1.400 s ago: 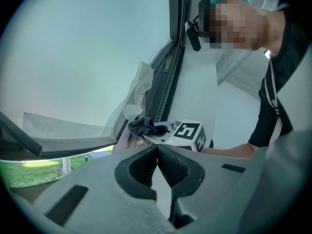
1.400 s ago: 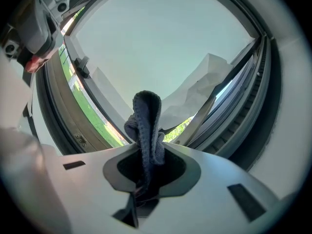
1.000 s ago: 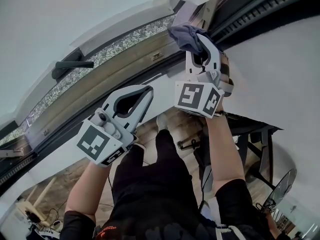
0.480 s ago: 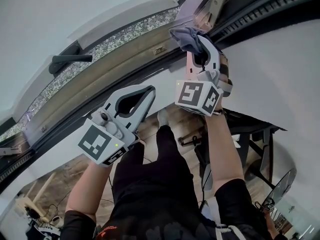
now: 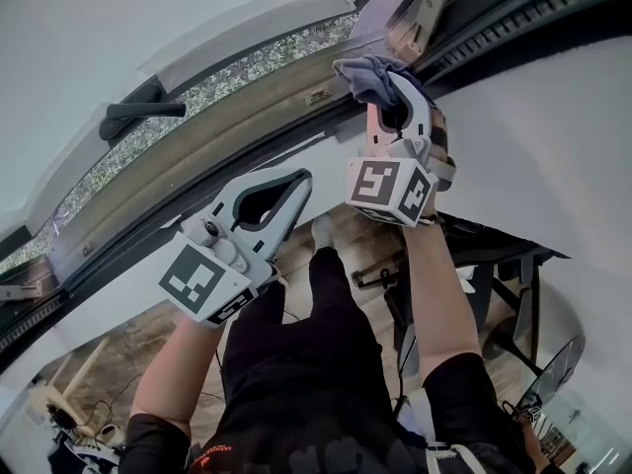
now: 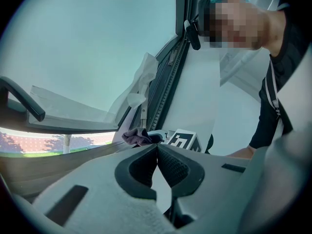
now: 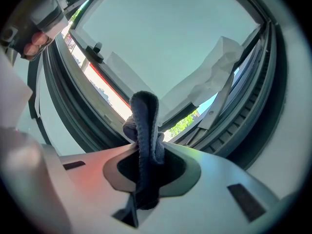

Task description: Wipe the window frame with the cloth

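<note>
Head view, looking up at a window from below; at far left a dark window handle (image 5: 138,114) lies along the sash; below and right of it my left gripper (image 5: 299,179) hangs well apart from the glass, its jaws pressed together with nothing between them, which the left gripper view confirms; a long beige window frame (image 5: 227,121) runs diagonally from lower left to upper right; at its upper right end sits the dark grey cloth (image 5: 365,70), bunched and pinched upright in my right gripper (image 5: 400,79), whose jaws are clamped on its middle fold, as the right gripper view shows; the cloth looks to be against the frame near the corner, though I cannot be sure of contact; to wipe well from here, I judge I should press the loose bunch flat onto the beige band, hold the clamp firm so the fabric does not slide out, and draw it along the frame's length in one steady line, easing around the small metal fitting partway along and stopping short of the handle; my empty left gripper is best held clear of that path; as for writing, I can read none; each gripper's marker cube (image 5: 202,282) carries only black-and-white square patterns, no words or brand.
</note>
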Action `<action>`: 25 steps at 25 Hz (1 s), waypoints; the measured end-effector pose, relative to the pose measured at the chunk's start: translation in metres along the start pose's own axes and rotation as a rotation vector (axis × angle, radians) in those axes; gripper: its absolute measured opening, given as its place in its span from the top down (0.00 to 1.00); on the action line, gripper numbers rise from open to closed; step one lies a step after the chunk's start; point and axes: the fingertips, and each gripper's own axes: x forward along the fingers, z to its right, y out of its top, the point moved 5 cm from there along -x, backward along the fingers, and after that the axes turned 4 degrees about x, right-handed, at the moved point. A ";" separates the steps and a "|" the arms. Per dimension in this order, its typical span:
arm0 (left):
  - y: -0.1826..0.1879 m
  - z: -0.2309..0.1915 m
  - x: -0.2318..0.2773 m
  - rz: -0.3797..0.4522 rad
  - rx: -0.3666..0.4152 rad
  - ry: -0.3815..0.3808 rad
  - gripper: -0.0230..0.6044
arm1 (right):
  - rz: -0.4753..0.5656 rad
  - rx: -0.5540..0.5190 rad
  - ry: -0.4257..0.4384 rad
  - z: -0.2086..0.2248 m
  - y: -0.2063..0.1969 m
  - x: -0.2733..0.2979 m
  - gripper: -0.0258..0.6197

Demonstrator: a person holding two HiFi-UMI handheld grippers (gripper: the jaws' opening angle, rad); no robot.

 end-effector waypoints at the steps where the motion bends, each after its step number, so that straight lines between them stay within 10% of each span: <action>1: 0.001 0.000 -0.001 0.001 0.001 0.001 0.93 | 0.002 0.003 0.000 0.000 0.000 0.000 0.87; 25: 0.093 0.031 -0.040 0.110 0.142 0.033 0.93 | 0.293 0.263 0.043 0.065 0.100 -0.091 0.87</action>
